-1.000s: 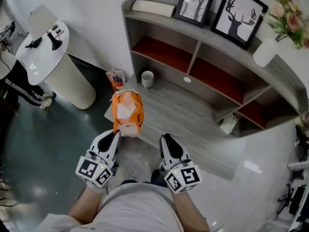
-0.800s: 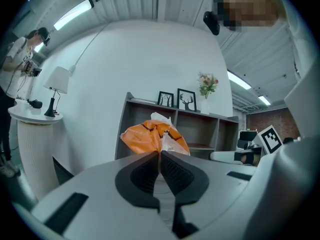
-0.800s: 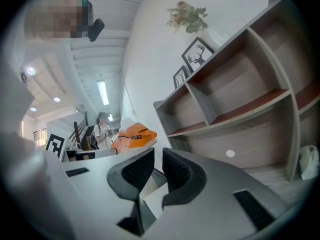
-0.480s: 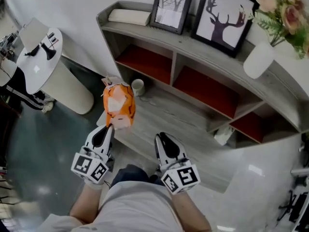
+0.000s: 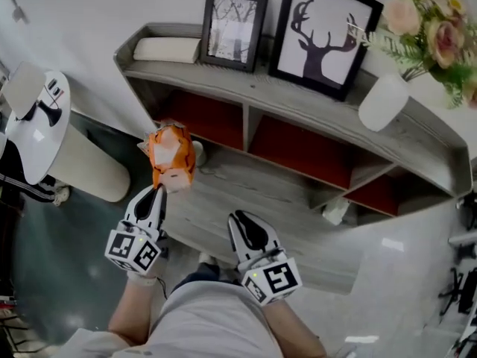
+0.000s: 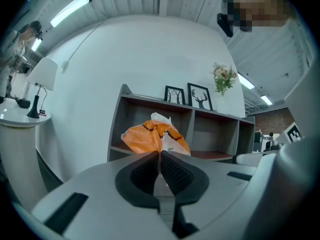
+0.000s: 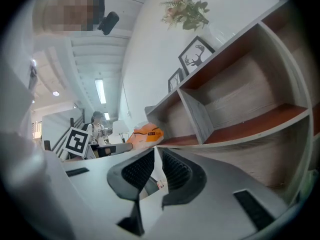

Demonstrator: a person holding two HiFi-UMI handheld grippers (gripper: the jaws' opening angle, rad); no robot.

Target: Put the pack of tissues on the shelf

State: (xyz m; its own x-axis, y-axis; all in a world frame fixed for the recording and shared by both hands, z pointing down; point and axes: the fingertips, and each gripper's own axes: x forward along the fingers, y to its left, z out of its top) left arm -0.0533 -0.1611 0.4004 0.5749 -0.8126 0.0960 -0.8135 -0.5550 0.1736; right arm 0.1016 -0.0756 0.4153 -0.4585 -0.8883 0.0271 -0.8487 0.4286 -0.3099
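An orange and white pack of tissues (image 5: 170, 159) hangs in the air in front of the left end of the grey shelf (image 5: 313, 107), just before its lower left red-backed compartment. My left gripper (image 5: 158, 192) is shut on the pack's near edge. In the left gripper view the pack (image 6: 150, 136) bulges above the closed left gripper (image 6: 160, 153). My right gripper (image 5: 242, 226) hovers lower and to the right over the shelf's wide bottom ledge (image 5: 246, 192). Its jaws meet at the tips with nothing in them. The right gripper view shows this gripper (image 7: 156, 150) with the pack (image 7: 145, 132) off to its left.
On the shelf top stand two framed pictures (image 5: 235, 30), (image 5: 324, 36), a white vase of flowers (image 5: 381, 101) and a flat white bundle (image 5: 167, 49). A white cup (image 5: 196, 153) peeks from behind the pack. A white crumpled thing (image 5: 337, 211) lies on the ledge. A round white table (image 5: 33, 121) stands at left.
My left gripper has carried the pack up and closer to the shelf's left compartment. The right gripper has followed forward a little. The head view has tilted up, so more of the shelf top shows.
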